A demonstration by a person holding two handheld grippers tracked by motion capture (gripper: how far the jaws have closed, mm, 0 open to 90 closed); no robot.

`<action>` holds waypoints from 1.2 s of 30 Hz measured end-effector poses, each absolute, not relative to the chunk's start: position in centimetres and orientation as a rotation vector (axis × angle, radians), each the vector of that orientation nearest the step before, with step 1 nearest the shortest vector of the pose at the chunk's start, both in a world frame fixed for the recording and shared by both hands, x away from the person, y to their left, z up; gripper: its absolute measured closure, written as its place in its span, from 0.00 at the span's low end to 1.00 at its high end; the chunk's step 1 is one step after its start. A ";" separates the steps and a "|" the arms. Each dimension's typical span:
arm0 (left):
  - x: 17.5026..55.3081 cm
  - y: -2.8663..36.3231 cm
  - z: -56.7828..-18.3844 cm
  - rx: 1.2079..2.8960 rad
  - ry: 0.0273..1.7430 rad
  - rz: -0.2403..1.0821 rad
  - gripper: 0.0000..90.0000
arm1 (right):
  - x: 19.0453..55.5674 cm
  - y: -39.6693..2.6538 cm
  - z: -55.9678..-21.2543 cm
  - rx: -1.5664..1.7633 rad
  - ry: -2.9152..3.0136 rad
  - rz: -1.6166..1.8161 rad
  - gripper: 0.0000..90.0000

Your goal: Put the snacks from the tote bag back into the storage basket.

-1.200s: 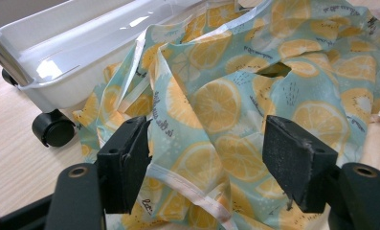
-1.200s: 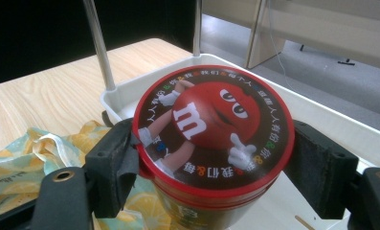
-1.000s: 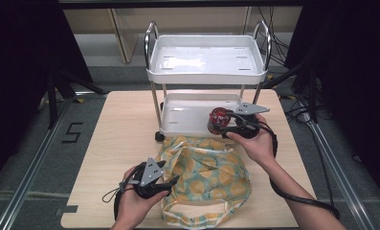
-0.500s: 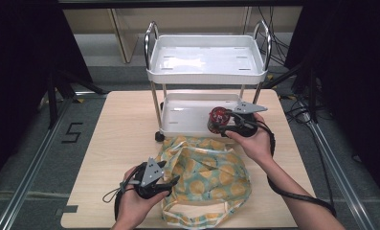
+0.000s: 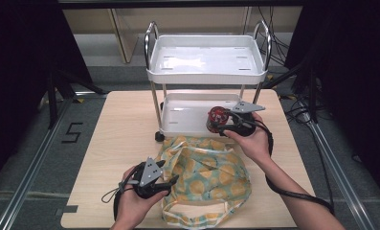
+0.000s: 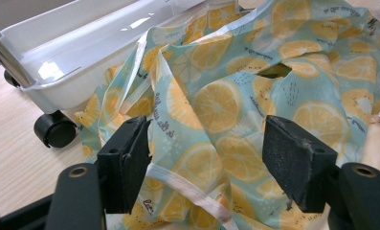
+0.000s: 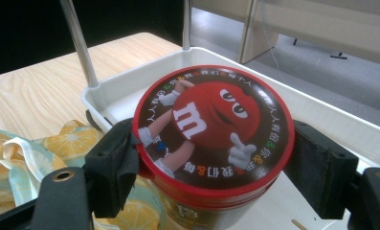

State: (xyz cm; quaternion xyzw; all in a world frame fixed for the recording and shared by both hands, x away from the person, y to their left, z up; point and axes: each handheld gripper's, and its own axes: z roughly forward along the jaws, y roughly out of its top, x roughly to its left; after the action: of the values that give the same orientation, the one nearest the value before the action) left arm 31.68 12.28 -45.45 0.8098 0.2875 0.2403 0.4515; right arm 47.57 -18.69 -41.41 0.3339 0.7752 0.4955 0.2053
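Meanwhile nothing is shifting since the earlier frames: the white cart [image 5: 204,72] and lemon-print bag [image 5: 211,175] are sitting unmoved, the right gripper [image 5: 224,121] is staying clamped on the candy tub [image 7: 211,143] over the cart's lower tray, and the left gripper [image 5: 171,182] is hovering with jaws apart at the bag's edge.

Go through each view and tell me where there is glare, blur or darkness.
High view: glare on the cart's top tray; the surroundings beyond the table are nearly black. Left gripper view: bright reflections on the white tray; the bag is sharp, the near jaws slightly soft. Right gripper view: the tin's lid is sharp and evenly lit; the floor behind is soft, the top left corner dark.
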 end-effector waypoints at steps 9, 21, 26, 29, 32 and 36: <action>31.6 12.3 -45.4 1.999 0.716 0.597 0.36 | 48.0 -18.5 -41.3 0.910 2.147 1.350 0.29; 31.6 12.3 -45.4 1.997 0.717 0.596 0.36 | 48.6 -18.6 -41.2 0.898 2.134 1.357 0.29; 31.5 12.2 -45.5 1.985 0.740 0.584 0.36 | 48.7 -18.7 -41.4 0.908 2.135 1.340 0.29; 31.5 12.3 -45.5 1.990 0.738 0.588 0.36 | 48.6 -18.6 -41.4 0.934 2.150 1.338 0.29; 31.6 12.3 -45.4 2.002 0.715 0.599 0.36 | 48.6 -18.5 -41.3 0.939 2.147 1.350 0.29; 31.5 12.3 -45.5 1.984 0.740 0.585 0.36 | 48.8 -18.4 -41.3 0.938 2.137 1.349 0.29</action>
State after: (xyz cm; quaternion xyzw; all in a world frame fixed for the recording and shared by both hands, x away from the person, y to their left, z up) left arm 31.50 12.25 -45.46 0.8042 0.3000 0.2370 0.4551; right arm 48.78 -18.42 -41.33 0.3393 0.7732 0.4880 0.2210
